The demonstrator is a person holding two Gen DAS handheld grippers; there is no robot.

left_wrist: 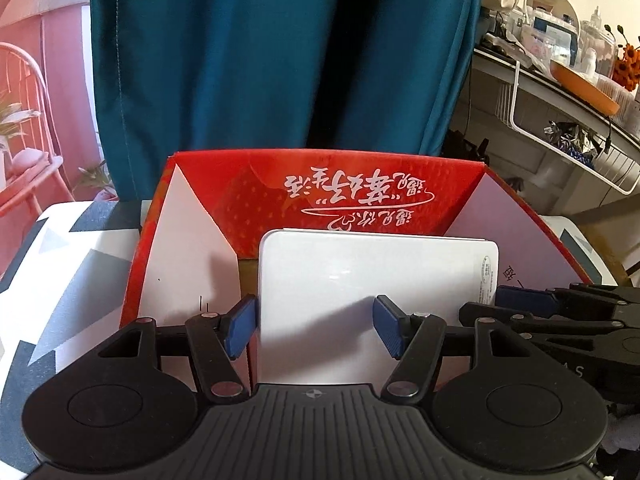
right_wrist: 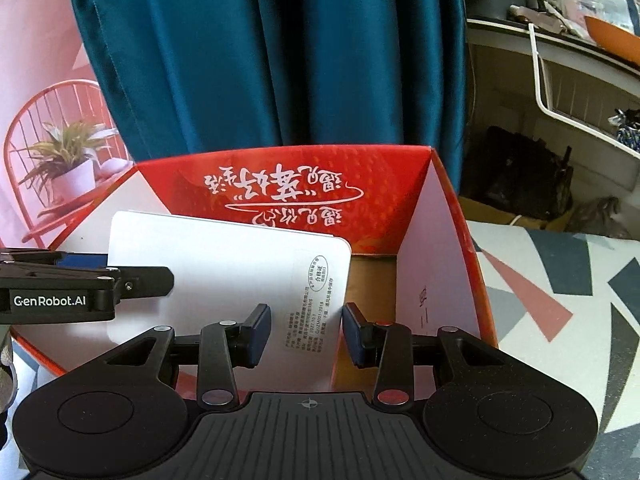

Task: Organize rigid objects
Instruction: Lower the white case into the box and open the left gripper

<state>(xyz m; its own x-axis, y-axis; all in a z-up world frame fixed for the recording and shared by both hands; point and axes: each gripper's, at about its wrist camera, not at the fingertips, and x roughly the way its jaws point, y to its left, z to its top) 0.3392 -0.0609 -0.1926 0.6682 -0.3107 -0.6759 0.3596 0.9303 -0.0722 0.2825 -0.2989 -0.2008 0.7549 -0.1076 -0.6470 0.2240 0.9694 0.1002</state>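
Care with the lowering matters here, judging from the left wrist view: the left gripper (left_wrist: 316, 326) has its blue pads spread about halfway, one at the left edge of the white flat box (left_wrist: 376, 276) and one in front of its face; whether they press it I cannot tell. That box stands tilted inside the red carton (left_wrist: 320, 188), leaning toward the printed back wall, so it should go down evenly, both sides level, and be let go only once the bottom edge rests on the brown floor. From the right wrist view, the right gripper (right_wrist: 306, 332) has its jaws narrowed over the box's right-hand edge with the printed label; a firm pinch is not clear. The carton sits on a patterned tabletop (right_wrist: 560, 280) and holds nothing else visible.
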